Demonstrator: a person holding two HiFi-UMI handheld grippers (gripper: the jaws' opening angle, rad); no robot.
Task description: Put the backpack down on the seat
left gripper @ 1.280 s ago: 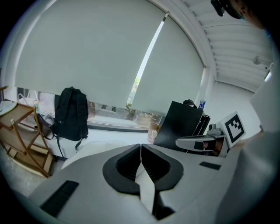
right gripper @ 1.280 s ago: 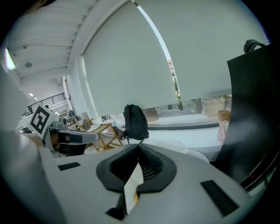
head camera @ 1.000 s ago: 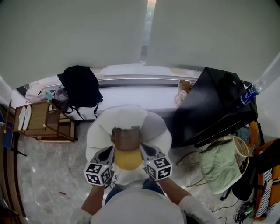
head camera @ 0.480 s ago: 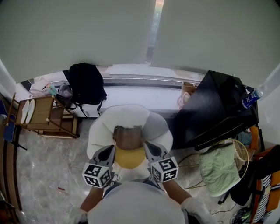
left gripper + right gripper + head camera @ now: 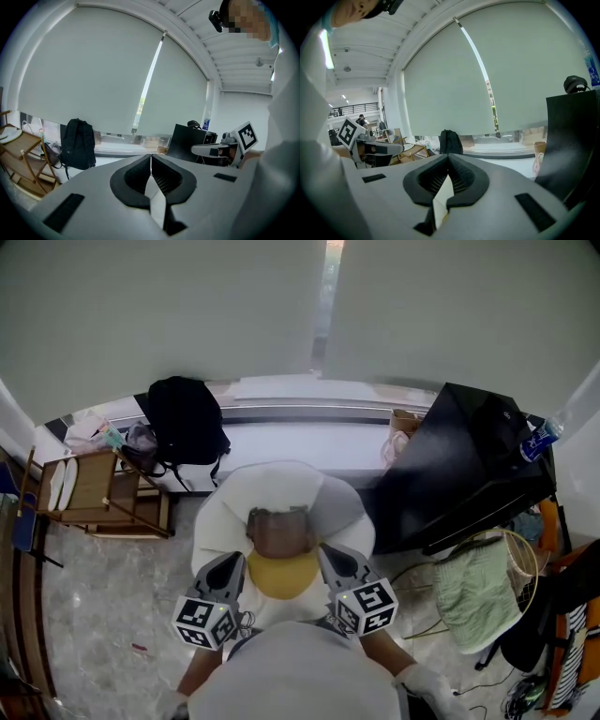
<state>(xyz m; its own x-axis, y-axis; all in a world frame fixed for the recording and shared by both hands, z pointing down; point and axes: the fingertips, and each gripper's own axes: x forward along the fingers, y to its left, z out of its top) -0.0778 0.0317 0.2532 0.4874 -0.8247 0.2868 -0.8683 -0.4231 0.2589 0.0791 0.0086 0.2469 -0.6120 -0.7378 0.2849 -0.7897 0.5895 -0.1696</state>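
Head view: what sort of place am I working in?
Probably an office or studio beside a big window: pale roller blinds hang over a long white window ledge, a black backpack stands at it, and the floor is grey and marble-look.

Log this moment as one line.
left gripper: shut on white strip | right gripper: shut on white strip | backpack: between grippers, over white seat

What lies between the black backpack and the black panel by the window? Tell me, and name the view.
In the head view, a low white ledge runs bare from the black backpack to a small paper bag beside the black panel.
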